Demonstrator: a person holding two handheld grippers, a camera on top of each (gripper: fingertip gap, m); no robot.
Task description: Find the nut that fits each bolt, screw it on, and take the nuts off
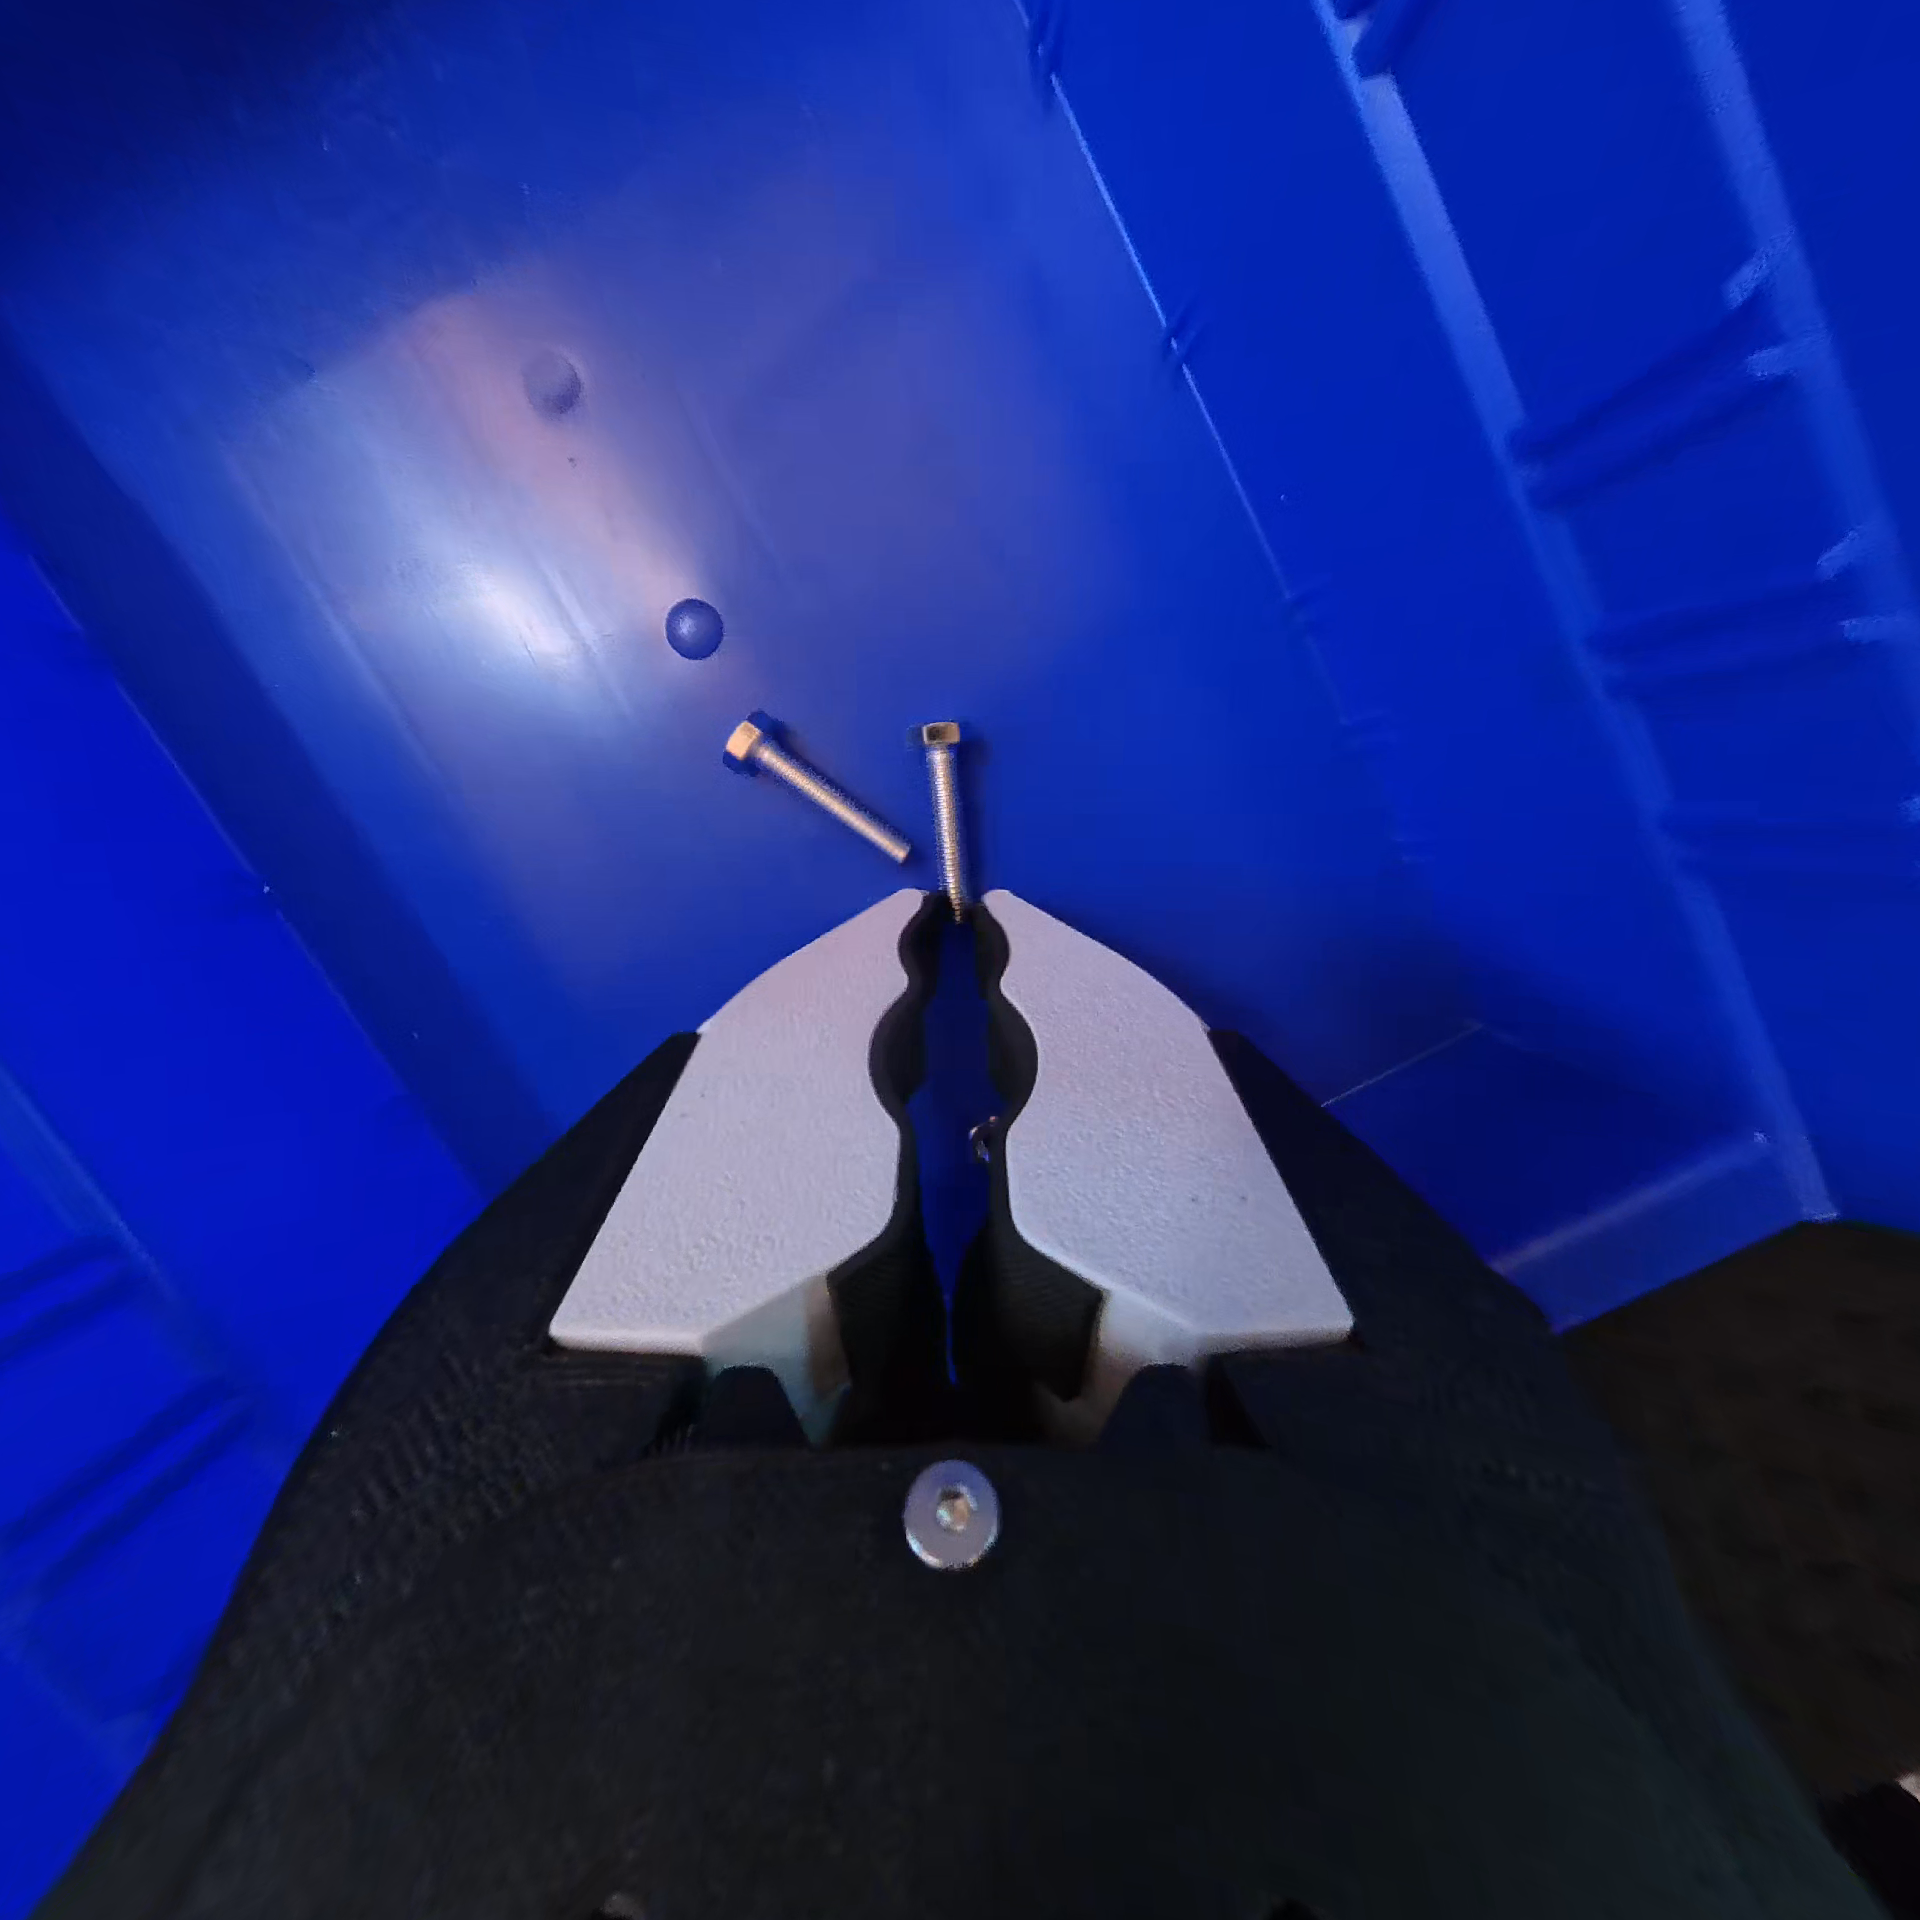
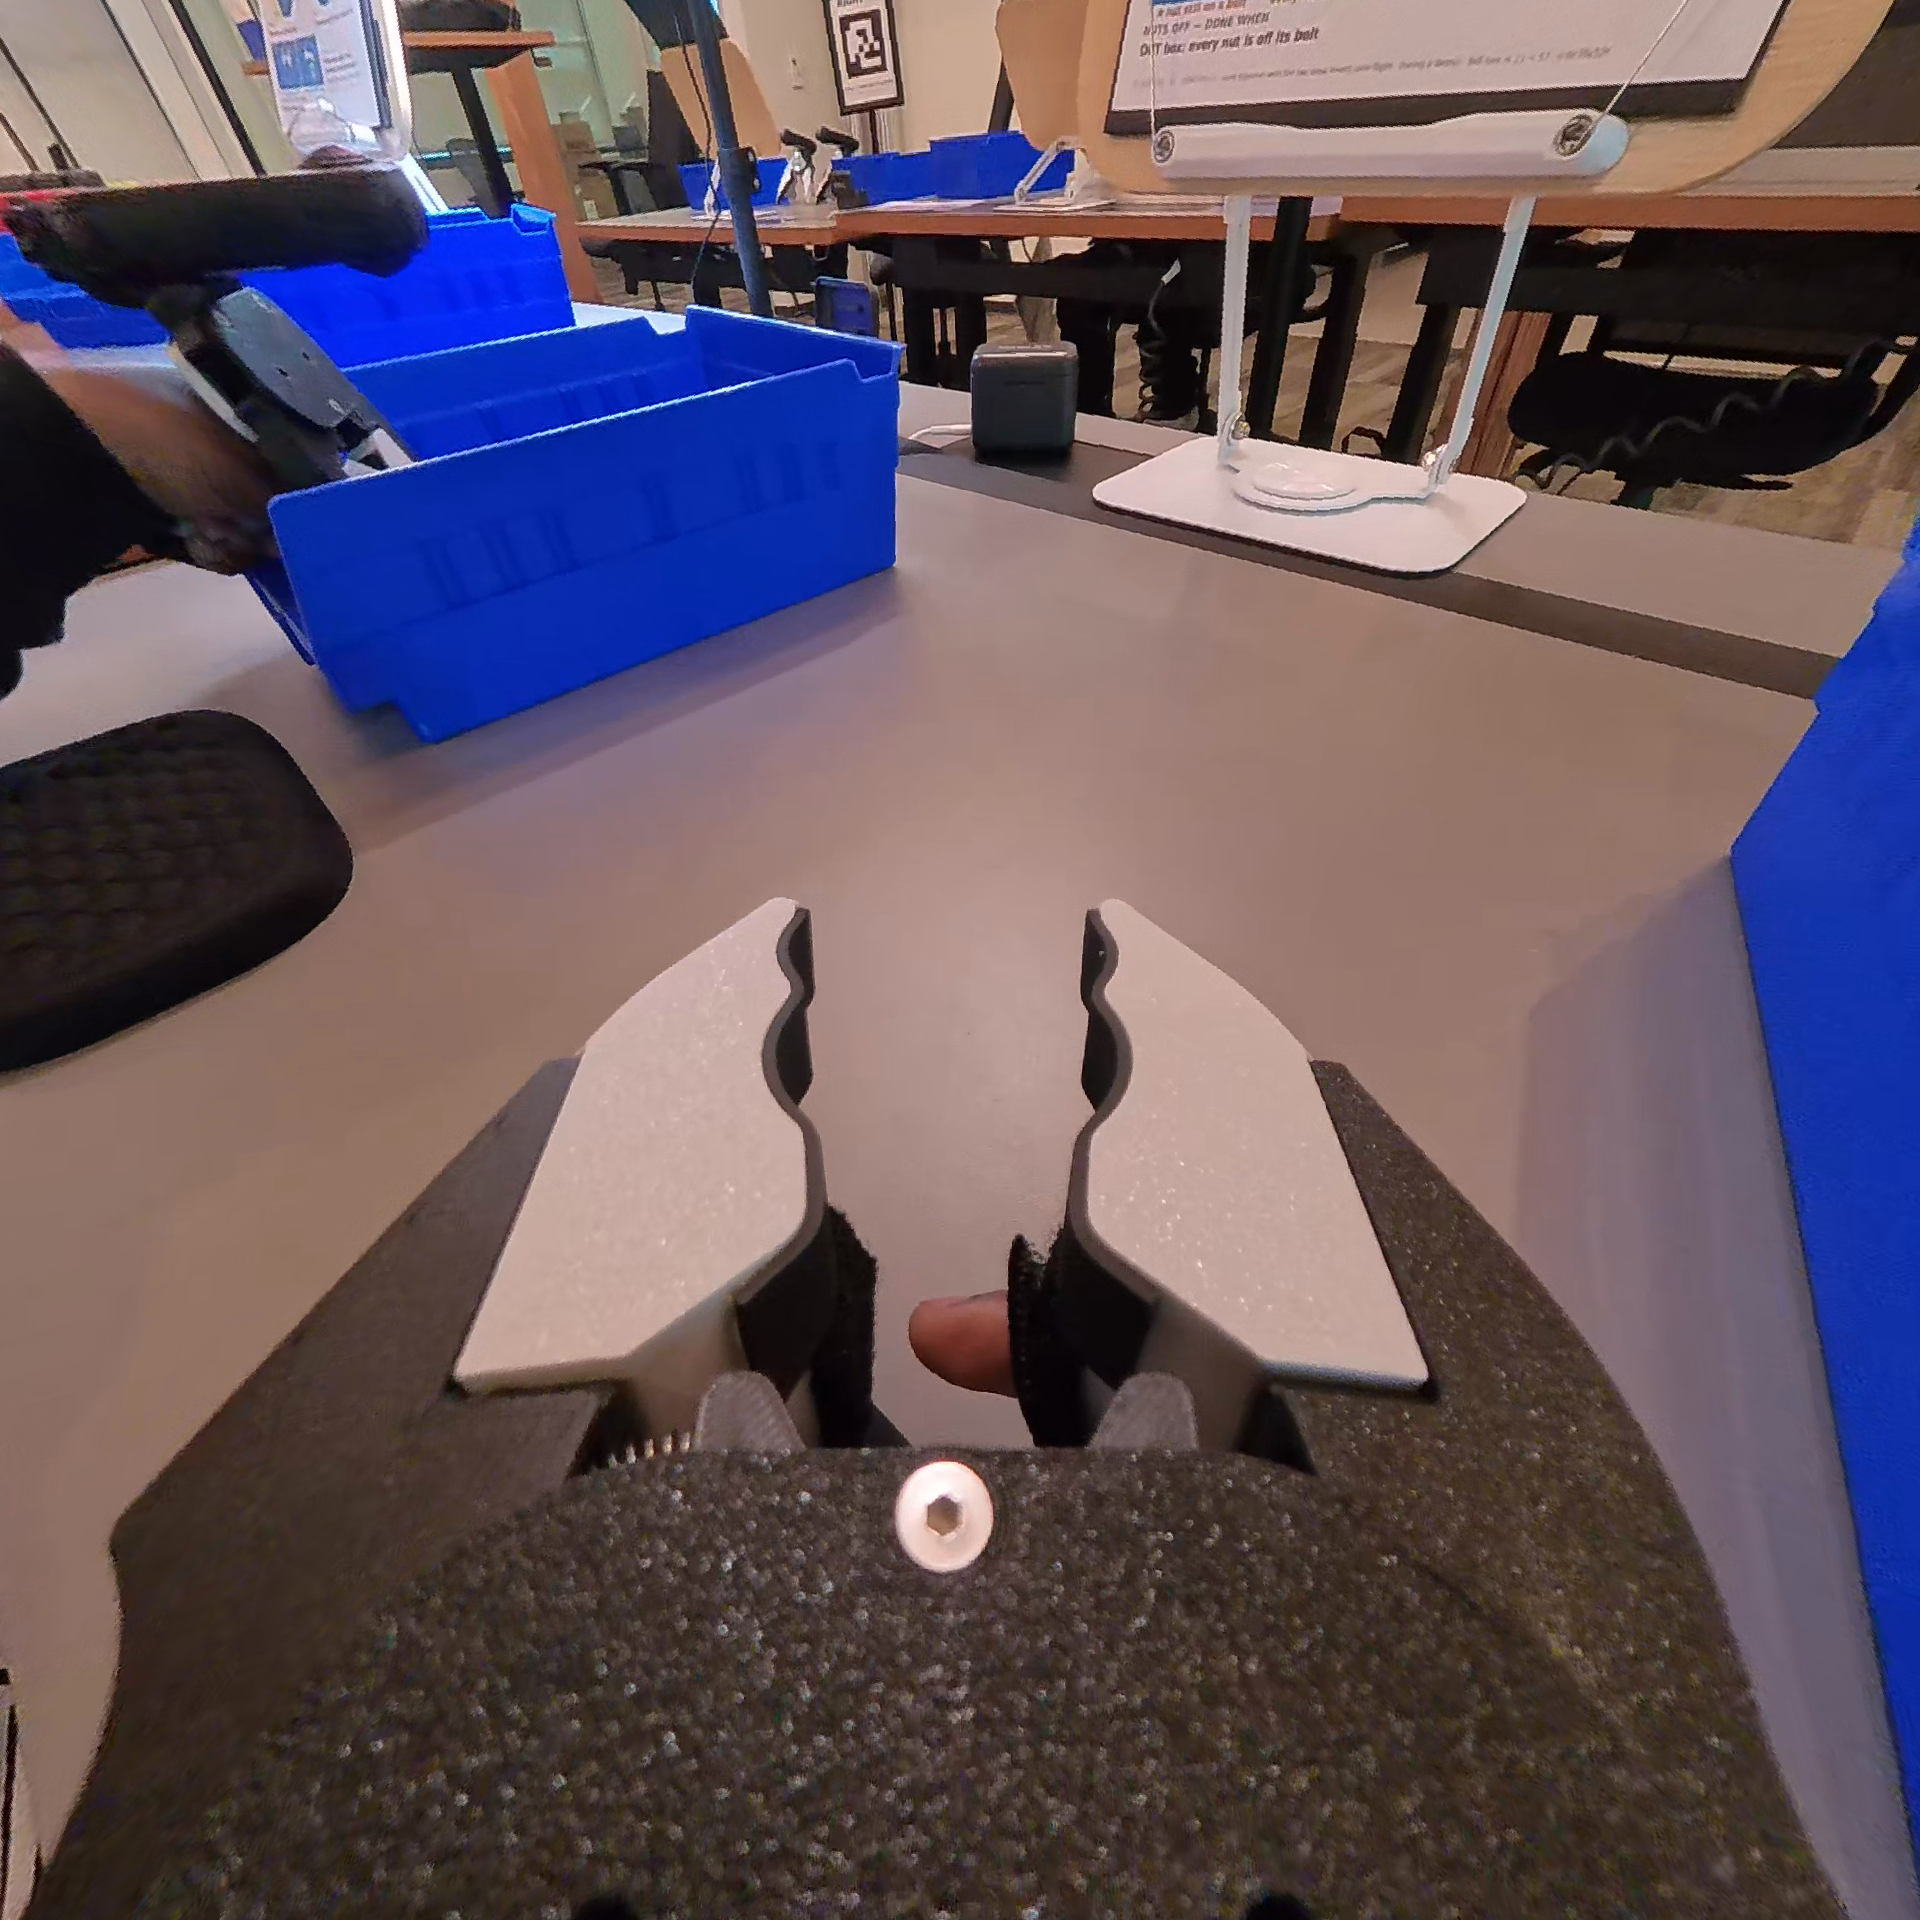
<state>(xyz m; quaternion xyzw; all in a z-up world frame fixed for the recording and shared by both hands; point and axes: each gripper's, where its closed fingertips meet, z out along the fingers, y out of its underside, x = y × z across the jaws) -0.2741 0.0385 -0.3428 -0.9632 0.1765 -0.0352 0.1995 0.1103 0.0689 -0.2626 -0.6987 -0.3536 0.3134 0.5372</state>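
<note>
1. The left gripper (image 1: 954, 902) is lowered inside a blue bin (image 1: 1143, 520), and its fingers are clenched on the threaded tip of a slim bolt (image 1: 948, 810), whose hex head points away from the camera.
2. The grip is taken at the very end of the thread, probably because only that end could be reached while the bolt lay on the bin floor; the hold is judged thin, so the bolt could pivot or slip when lifted.
3. A second bolt (image 1: 816, 790) is seen lying loose on the bin floor, just beside the held one, its tip close to the gripper's fingertips; whether the two touch cannot be told.
4. No nut is seen in either view, so the matching step is judged not yet started.
5. The right gripper (image 2: 945, 935) is held released and empty over the grey table (image 2: 1143, 779), apparently kept waiting for a nut.
6. In the right wrist view, the left gripper is seen reaching into the blue bin (image 2: 582, 540) at the table's far left.
7. A screen on a white stand (image 2: 1309, 499) carries printed text, and a square black-and-white marker (image 2: 862, 47) hangs behind; their writing is not repeated here.
</note>
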